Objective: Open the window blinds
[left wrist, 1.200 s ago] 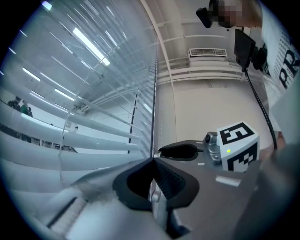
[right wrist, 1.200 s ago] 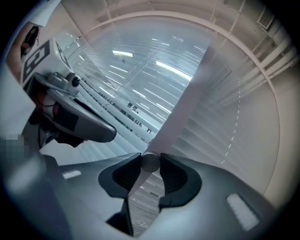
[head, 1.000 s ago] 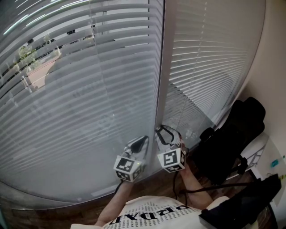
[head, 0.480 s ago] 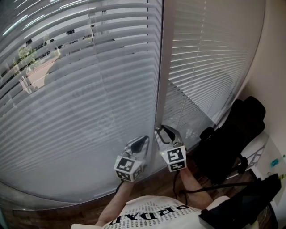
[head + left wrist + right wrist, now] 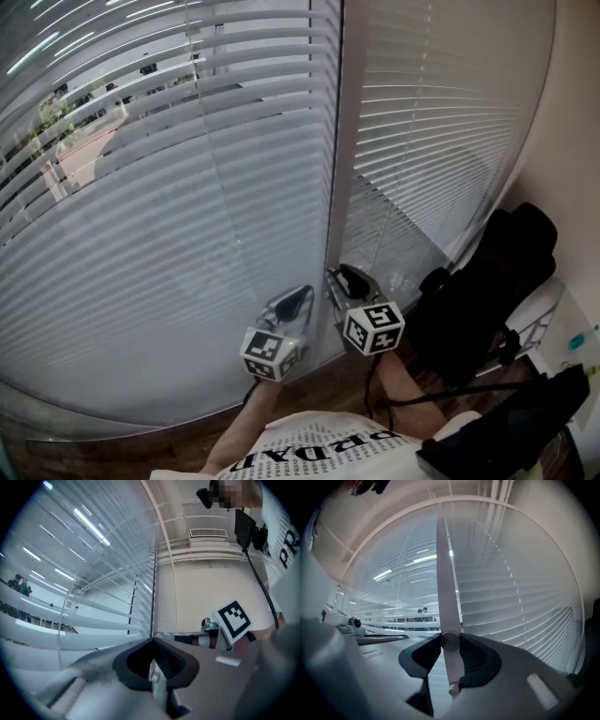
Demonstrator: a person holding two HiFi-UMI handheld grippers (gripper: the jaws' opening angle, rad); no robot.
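Two slatted blinds cover the window, the left blind (image 5: 169,216) and the right blind (image 5: 441,122), with a pale upright frame post (image 5: 337,141) between them. The left blind's slats are partly tilted, and the street shows through at the top left. A pale tilt wand (image 5: 445,583) hangs in front of the post. My right gripper (image 5: 339,279) (image 5: 451,641) is shut on the wand near its lower end. My left gripper (image 5: 298,298) (image 5: 153,639) sits just to its left by the post, jaws shut tip to tip. A thin dark line rises from the tips; I cannot tell if it is held.
A black chair (image 5: 487,281) with bags stands close on the right, against the beige wall (image 5: 572,141). Cables run across the wooden floor (image 5: 412,375) below it. The person's white printed shirt (image 5: 328,450) fills the bottom edge.
The right gripper has rolled about its own axis with the wand in it; its marker cube has turned. The left blind's upper slats now show wider gaps. The left gripper has stayed put.
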